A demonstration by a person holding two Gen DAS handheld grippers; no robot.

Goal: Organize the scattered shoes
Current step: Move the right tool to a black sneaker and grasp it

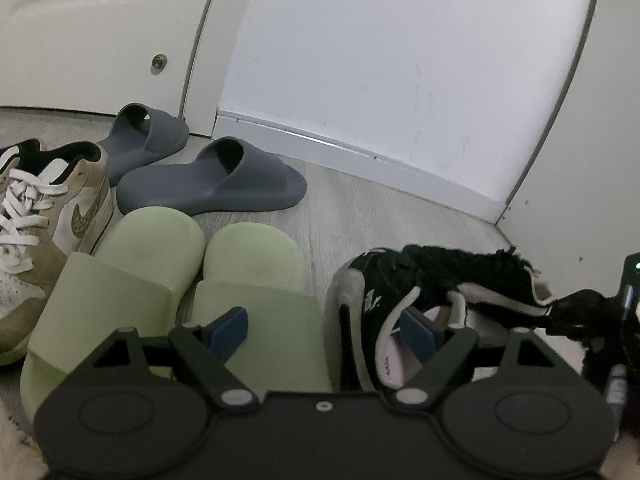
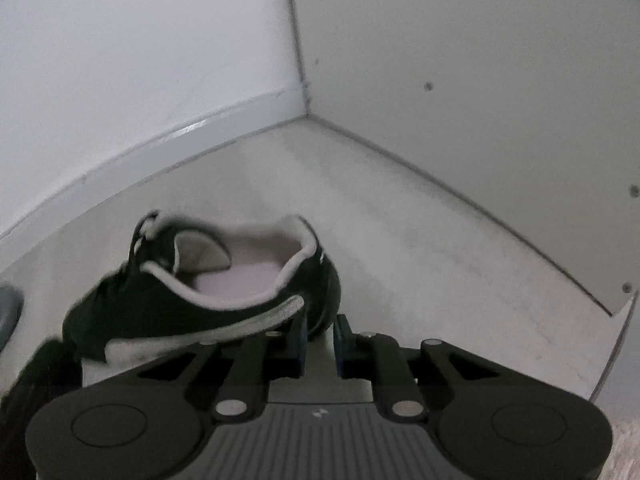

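In the left wrist view the left gripper (image 1: 326, 334) hangs spread wide, its right pad inside the black sneaker (image 1: 424, 288) beside green slides (image 1: 168, 280), while the right gripper (image 2: 320, 344), nearly closed on nothing, sits just behind that sneaker's heel; seemingly positioning it, clamping the collar next.

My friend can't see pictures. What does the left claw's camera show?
The left claw is open, its right finger inside a black sneaker. Beside it sit green slides, with grey slides near the wall and a tan sneaker at left.
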